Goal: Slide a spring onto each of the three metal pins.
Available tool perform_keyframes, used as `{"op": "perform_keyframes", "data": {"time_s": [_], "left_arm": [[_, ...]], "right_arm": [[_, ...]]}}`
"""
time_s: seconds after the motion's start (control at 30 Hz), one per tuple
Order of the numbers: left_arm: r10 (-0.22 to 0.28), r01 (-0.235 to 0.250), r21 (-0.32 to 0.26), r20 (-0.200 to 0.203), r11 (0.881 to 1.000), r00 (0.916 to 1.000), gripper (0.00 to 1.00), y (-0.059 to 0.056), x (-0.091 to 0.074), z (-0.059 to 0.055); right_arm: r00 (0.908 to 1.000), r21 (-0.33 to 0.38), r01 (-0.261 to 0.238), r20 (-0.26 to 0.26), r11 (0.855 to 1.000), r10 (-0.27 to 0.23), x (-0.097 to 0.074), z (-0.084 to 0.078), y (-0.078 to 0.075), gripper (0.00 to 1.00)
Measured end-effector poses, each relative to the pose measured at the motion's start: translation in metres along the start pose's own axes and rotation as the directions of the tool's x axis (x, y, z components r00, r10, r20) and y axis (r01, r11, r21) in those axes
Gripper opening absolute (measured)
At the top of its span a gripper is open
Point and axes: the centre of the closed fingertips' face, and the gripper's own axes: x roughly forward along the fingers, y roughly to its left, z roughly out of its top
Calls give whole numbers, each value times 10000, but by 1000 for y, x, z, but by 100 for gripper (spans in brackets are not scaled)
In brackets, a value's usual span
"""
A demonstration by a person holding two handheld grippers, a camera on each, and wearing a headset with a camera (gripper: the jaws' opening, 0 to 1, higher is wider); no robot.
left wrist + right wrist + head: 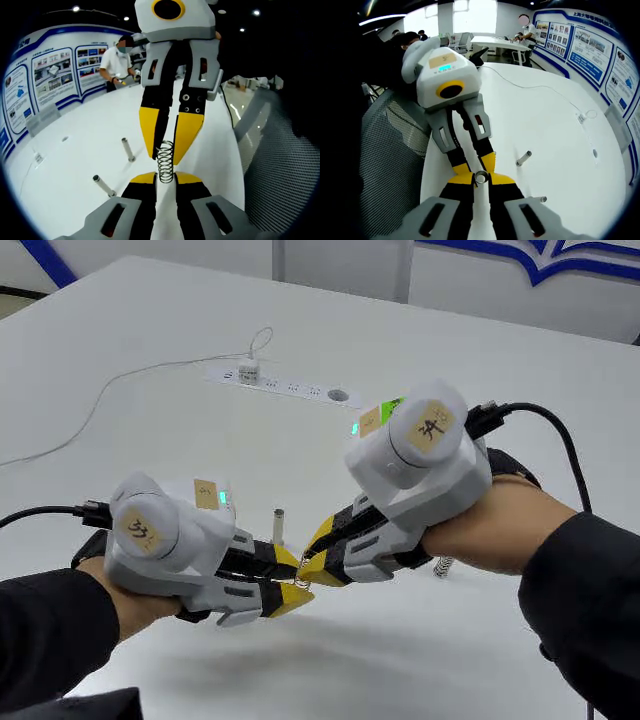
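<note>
Pinches one spring from both ends with the left claw and the right claw, each narrowed onto it, tips almost touching. Hovers above the white table, near two upright pins standing on it.

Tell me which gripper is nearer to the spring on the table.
Right. The spring sits close beside the body of the right gripper; the left gripper is farther, beyond the right one.
</note>
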Motion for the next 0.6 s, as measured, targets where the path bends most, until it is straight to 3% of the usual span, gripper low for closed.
{"op": "perform_keyframes", "data": {"time_s": [0.3,0.6], "left_arm": [[416,-414,-288,46,9987,9991,23,13,-12,-4],[1028,-1024,-790,7,9916,9947,31,28,-32,-11]], "right_arm": [[9996,176,260,-96,9995,-259,-9,-7,-10,12],[9965,489,815,-204,9955,-805,-25,-18,-32,12]]}}
